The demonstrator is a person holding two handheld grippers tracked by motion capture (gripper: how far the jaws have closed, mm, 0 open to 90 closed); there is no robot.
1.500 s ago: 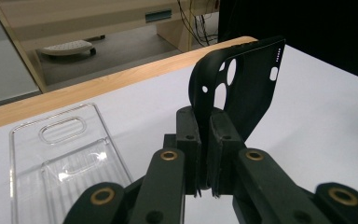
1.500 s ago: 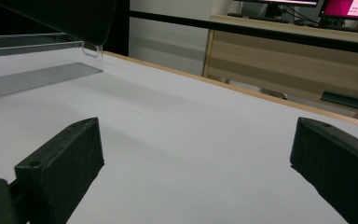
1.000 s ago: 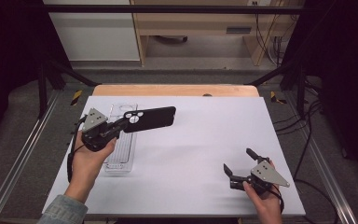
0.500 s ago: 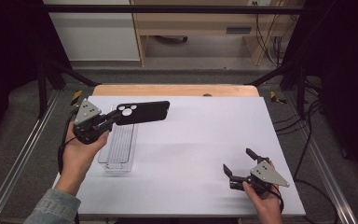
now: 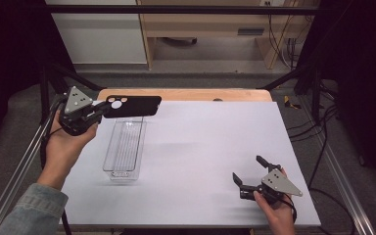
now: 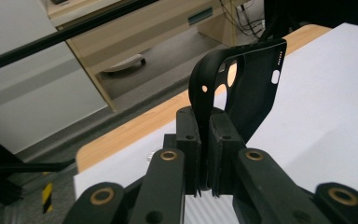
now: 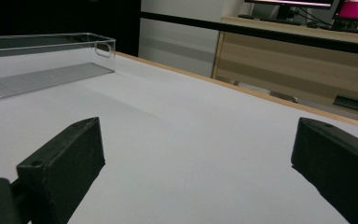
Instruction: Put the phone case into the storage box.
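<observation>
Black phone case [image 5: 129,105], upper left, clenched edgewise by left gripper [image 5: 94,113]; may slip. Right gripper [image 5: 247,177] fingers released.

The left gripper [image 5: 99,111] is held raised, its black jaws pressed together; the right gripper [image 5: 247,177] is rested low, apparently touching, jaws spread wide.

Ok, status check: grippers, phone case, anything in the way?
Left gripper shut on black soft phone case, held above clear plastic tray. Right gripper open, empty, low over white table. Nothing in the way.
</observation>
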